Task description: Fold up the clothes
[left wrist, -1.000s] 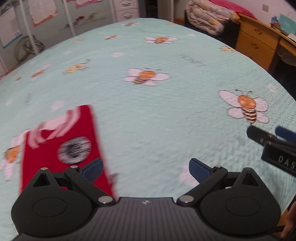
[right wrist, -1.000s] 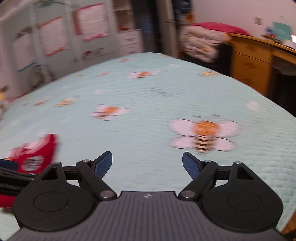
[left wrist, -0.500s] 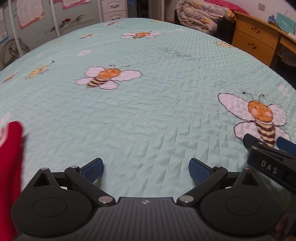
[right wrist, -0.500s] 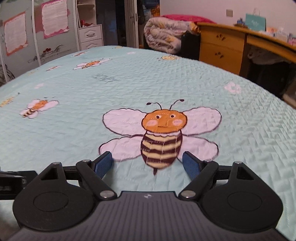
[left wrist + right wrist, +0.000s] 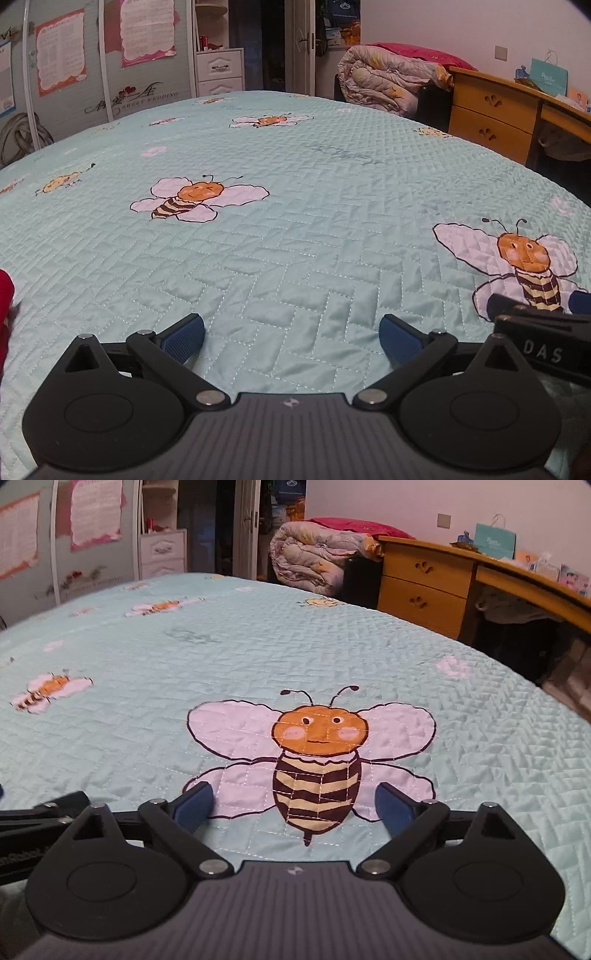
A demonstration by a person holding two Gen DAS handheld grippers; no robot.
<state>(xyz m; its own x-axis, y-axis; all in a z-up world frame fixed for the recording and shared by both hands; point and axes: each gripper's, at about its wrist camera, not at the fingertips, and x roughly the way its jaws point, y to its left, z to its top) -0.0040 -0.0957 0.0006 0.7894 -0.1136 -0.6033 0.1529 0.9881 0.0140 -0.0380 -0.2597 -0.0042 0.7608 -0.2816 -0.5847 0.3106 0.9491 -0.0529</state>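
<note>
Only a sliver of the red garment shows at the far left edge of the left wrist view, lying on the bed. My left gripper is open and empty, low over the light green bee-print quilt. My right gripper is open and empty, low over a large bee print. The right gripper also shows at the right edge of the left wrist view. No garment shows in the right wrist view.
A rolled duvet lies beyond the bed's far end. A wooden desk with drawers stands at the right. A wardrobe with posters and a white drawer unit stand at the back left.
Both grippers swung right, away from the red garment, and dropped low over the quilt. The garment went from the left-centre of the left view to a sliver at its edge.
</note>
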